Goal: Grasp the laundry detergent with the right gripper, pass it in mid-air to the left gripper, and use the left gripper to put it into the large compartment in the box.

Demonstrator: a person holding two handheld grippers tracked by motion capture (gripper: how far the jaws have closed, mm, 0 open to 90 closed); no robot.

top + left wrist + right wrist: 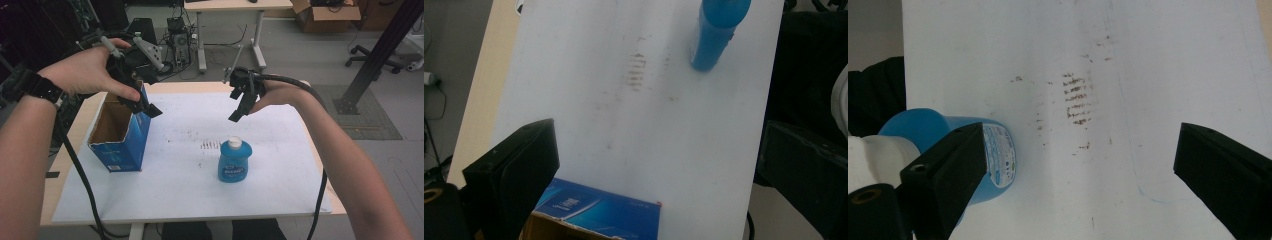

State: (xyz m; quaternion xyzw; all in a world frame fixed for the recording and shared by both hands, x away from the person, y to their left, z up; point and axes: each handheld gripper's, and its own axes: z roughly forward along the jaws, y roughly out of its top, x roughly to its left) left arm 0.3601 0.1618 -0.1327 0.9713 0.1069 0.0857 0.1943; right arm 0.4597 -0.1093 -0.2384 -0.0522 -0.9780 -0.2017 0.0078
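High view: the left gripper (142, 102) hovers agape, holding nothing, over the open blue carton (120, 132) at the tabletop's (175, 200) left; the right gripper (241, 102) hangs beyond the blue bottle (234, 160).

Left gripper view: its spread jaws could clip the carton's rim and topple it.

Right gripper view: jaws wide, empty; the bottle (943, 145) could tip if nudged.
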